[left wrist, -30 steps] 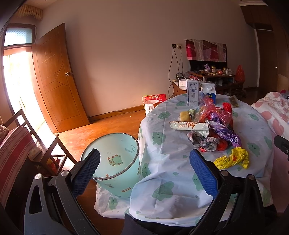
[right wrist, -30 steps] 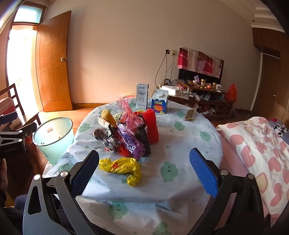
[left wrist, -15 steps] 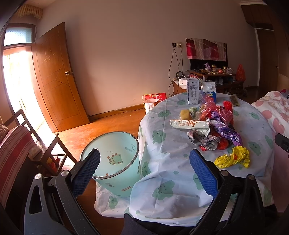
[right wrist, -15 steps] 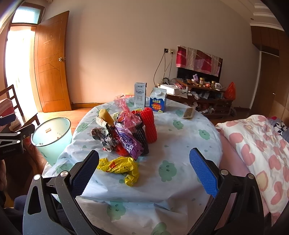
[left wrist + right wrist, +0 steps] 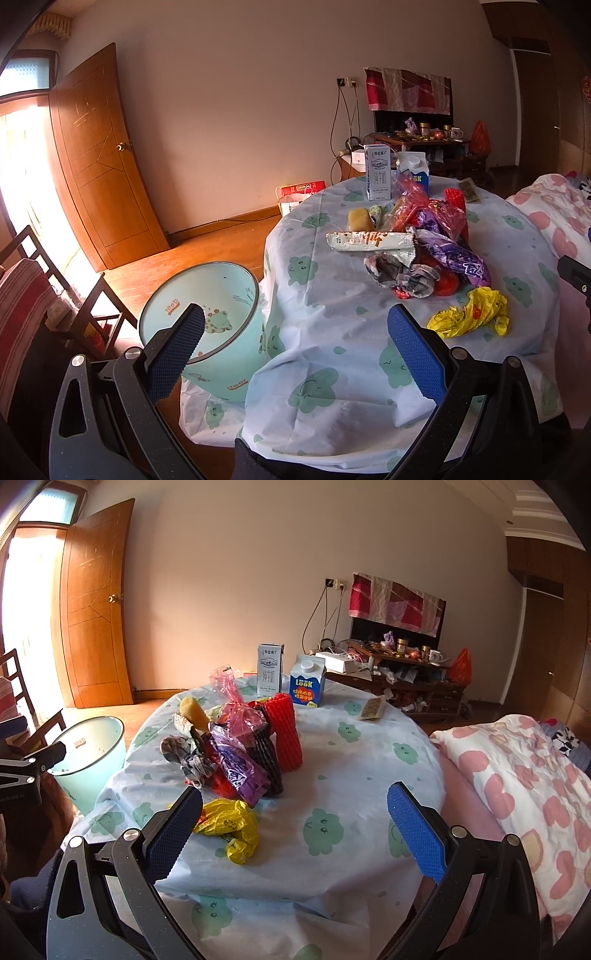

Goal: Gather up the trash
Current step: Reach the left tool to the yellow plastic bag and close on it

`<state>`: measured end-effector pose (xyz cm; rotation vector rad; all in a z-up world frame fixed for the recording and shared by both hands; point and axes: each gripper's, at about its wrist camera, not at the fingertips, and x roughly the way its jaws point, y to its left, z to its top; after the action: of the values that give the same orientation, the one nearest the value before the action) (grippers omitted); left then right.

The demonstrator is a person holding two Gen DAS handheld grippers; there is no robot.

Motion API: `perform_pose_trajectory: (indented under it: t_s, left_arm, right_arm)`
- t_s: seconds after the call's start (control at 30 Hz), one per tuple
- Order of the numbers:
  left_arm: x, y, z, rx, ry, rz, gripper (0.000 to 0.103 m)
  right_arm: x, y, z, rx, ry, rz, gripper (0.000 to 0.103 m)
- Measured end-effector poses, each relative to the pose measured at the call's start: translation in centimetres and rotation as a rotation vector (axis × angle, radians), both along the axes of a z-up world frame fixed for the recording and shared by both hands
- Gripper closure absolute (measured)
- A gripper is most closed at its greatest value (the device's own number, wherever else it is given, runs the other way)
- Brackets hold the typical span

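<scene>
While both blue-padded grippers, left gripper (image 5: 295, 347) and right gripper (image 5: 295, 827), hang with jaws spread wide and empty, a heap of crumpled wrappers (image 5: 236, 749) sits mid-table on the round, cloud-print tablecloth (image 5: 354, 775). A crumpled yellow plastic bag (image 5: 231, 823) lies at the heap's 6 o'clock, nearest the right gripper. The pale-green plastic waste bin (image 5: 207, 325) stands on the floor at the table's 9 o'clock.

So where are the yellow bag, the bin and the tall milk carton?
yellow bag (image 5: 229, 821): right wrist view, crumpled middle.
bin (image 5: 236, 354): left wrist view, outer wall.
tall milk carton (image 5: 269, 675): right wrist view, front face.
</scene>
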<state>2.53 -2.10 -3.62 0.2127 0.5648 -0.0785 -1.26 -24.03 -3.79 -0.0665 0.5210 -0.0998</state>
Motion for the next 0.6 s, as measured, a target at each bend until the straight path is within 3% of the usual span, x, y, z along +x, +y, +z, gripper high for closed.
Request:
perform_pose_trajectory:
  t_s: [0.37,0.6]
  left_arm:
    - [3.5,-4.5,-2.8,-0.063,0.039,-0.090,0.006]
    - [4.3,-8.4,-4.5,-0.021,0.054,-0.190,0.006]
  right_arm:
    - [1.2,-3.8,-2.3,-0.017,0.012,-0.057,0.005]
    - [1.8,-6.4,-4.6,-0.014,0.045,-0.092,0.005]
